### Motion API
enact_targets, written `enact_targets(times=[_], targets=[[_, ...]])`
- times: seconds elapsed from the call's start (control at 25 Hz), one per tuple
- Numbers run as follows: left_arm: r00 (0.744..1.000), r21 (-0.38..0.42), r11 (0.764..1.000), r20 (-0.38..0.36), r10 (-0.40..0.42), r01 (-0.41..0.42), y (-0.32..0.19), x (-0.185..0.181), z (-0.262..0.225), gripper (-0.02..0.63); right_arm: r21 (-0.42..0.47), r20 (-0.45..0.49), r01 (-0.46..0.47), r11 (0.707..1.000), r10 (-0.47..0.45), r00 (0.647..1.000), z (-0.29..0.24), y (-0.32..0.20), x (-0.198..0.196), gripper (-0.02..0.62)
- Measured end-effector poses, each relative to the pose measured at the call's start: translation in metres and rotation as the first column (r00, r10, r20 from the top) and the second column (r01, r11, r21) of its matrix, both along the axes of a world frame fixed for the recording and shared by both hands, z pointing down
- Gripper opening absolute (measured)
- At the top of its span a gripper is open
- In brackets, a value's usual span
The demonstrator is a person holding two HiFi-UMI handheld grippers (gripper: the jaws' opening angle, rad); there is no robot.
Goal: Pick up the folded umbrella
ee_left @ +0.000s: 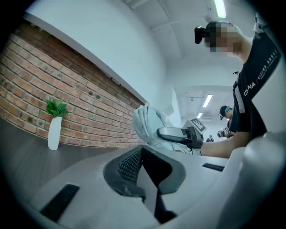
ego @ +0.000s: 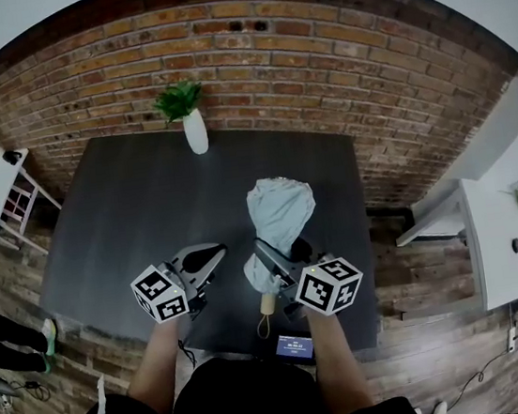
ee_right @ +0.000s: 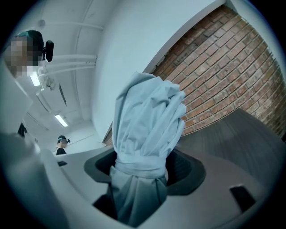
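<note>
Your right claw (ee_right: 142,169) is pinching the folded umbrella (ee_right: 147,120), with one dark pad on each side of the pale blue fabric, just below the strap that cinches the bundle. In the head view that claw (ego: 280,257) grips the umbrella (ego: 278,210) low on its body. The bunched fabric end points away from you toward the brick wall (ego: 314,52), and the wooden handle (ego: 268,301) with its cord loop sticks out on your side, near the front edge of the dark tabletop (ego: 136,208). The right gripper view has the fabric end rising in front of the bricks and the ceiling, so you are holding the umbrella tilted upward; no view shows whether the handle end is clear of the surface. Your left claw (ee_left: 142,152) is pressed together at the tips with nothing between the pads. It sits just beside the umbrella (ee_left: 145,123), apart from it and to its left. From above, that claw (ego: 201,258) hangs over the near part of the tabletop. A white vase (ego: 195,132) with a green plant stands at the far edge against the wall, well apart from both claws.
</note>
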State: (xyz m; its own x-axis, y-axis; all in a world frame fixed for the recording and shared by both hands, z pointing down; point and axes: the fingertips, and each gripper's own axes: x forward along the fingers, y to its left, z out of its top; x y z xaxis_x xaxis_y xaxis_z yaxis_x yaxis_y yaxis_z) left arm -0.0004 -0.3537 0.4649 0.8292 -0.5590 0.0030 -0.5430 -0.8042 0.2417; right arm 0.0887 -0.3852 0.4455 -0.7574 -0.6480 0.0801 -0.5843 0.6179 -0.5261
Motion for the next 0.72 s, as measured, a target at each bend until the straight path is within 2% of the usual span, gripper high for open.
enact_targets(times=[0.28, 0.72], targets=[[1.0, 0.009, 1.0, 0.02, 0.008, -0.009, 0.015, 0.007, 0.002, 0.003, 0.012, 0.035, -0.015, 1.0, 0.015, 0.999, -0.001, 0.013, 0.006, 0.316], [1.0, 0.006, 1.0, 0.03, 0.009, -0.009, 0.022, 0.015, -0.001, 0.003, 0.013, 0.036, -0.009, 1.0, 0.008, 0.999, -0.005, 0.022, 0.014, 0.318]])
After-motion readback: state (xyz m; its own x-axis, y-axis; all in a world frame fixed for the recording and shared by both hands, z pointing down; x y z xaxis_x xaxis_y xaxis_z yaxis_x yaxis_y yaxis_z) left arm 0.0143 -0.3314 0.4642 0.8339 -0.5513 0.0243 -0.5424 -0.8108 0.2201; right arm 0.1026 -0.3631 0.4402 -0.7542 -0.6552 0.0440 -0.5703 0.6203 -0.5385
